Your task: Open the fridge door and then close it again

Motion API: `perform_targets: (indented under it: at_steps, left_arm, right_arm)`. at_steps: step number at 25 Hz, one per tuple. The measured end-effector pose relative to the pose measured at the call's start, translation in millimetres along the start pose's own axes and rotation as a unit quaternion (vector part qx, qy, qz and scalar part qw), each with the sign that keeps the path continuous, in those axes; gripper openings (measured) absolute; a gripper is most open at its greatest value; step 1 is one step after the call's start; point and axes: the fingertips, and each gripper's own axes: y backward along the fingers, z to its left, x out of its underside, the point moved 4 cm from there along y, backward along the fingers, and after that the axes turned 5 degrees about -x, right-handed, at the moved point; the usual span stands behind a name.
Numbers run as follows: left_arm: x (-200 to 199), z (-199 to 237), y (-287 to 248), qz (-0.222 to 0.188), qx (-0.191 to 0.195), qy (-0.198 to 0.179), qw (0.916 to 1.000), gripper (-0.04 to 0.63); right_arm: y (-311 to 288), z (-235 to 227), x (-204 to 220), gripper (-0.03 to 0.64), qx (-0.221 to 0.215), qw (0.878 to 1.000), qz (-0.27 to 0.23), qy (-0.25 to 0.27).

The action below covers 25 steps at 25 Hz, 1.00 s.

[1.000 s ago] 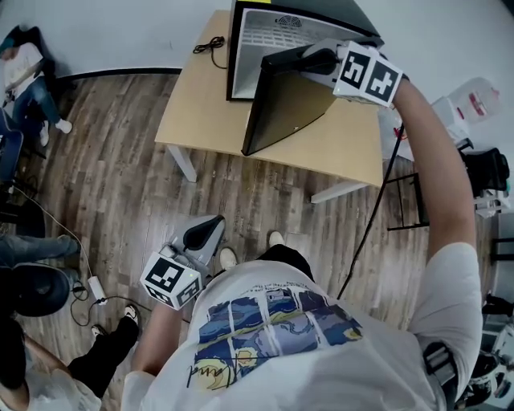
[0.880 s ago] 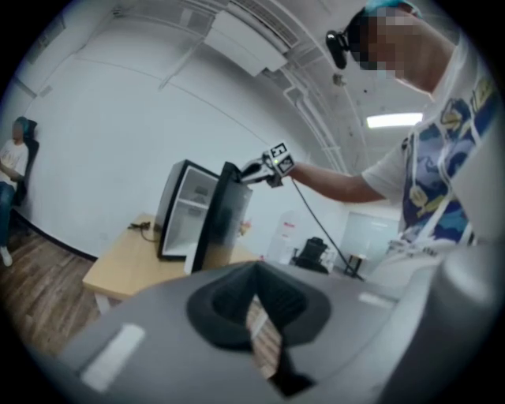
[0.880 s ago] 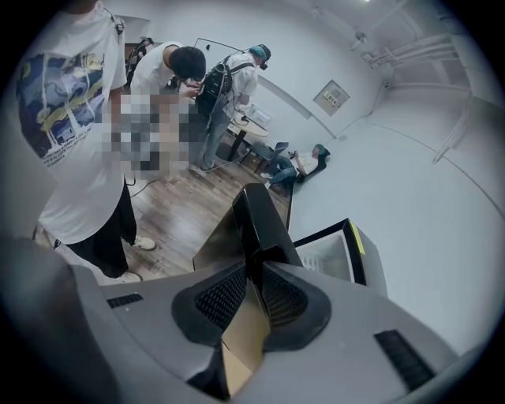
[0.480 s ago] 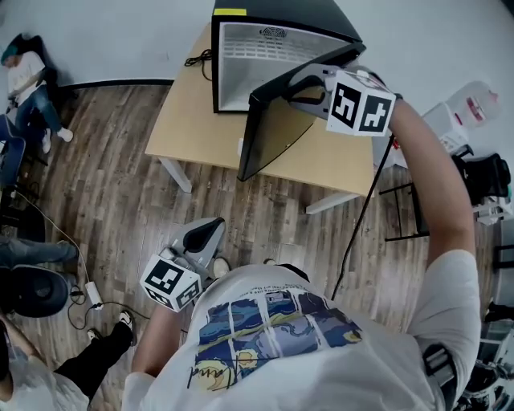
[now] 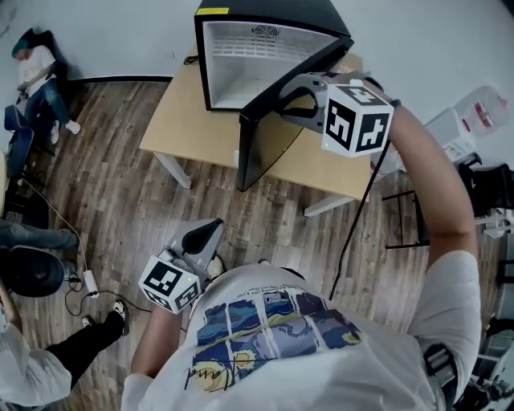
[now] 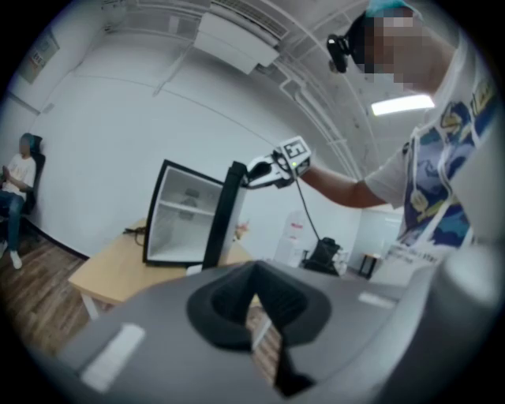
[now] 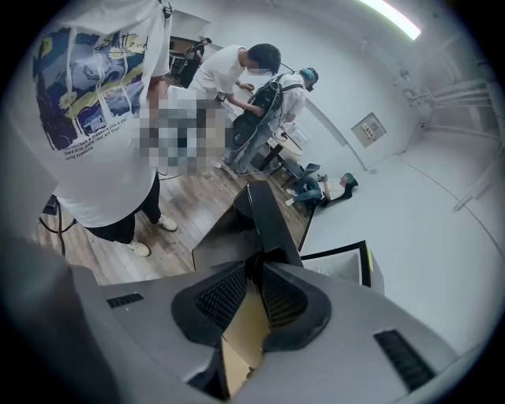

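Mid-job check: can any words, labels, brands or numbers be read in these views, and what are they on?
None reads clearly.
Yellow sticker on the fridge top edge: too small.
Emblem on the fridge's inner back wall: blurred.
T-shirt script: illegible.
Red label on the white jug: blurred.
Marker cubes on the right gripper and left gripper: square patterns, no letters.

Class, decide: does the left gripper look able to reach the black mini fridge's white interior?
Probably yes: the right gripper holds the black door open, so nothing blocks the left gripper's way to the white interior.
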Motion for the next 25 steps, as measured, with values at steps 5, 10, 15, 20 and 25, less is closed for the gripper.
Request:
perform_targets:
  at_steps: [5,10,15,20,25]
  left_arm:
    - [1,-26,-9,0.000,-0.011,0.004,0.9999,0.008]
    - [6,-54,-16,0.002,-0.021,0.002,0.9998,0.008]
    - [13,-77,-23,-0.003,-0.028,0.006,0.9996,0.008]
    - [19,-96,-30,-0.004,-0.030,0.011,0.9995,0.008]
    - [25,-115,-40,-0.003,-0.027,0.013,0.9995,0.009]
  right_arm:
    - [14,20,9,0.040,-0.003,0.999,0.003,0.033]
    - [28,41,20,0.041,-0.003,0.998,0.002,0.056]
    - [40,58,32,0.044,-0.003,0.998,0.003,0.070]
    - [51,73,42,0.046,-0.003,0.996,0.008,0.084]
    - [64,88,56,0.051,0.000,0.996,0.008,0.091]
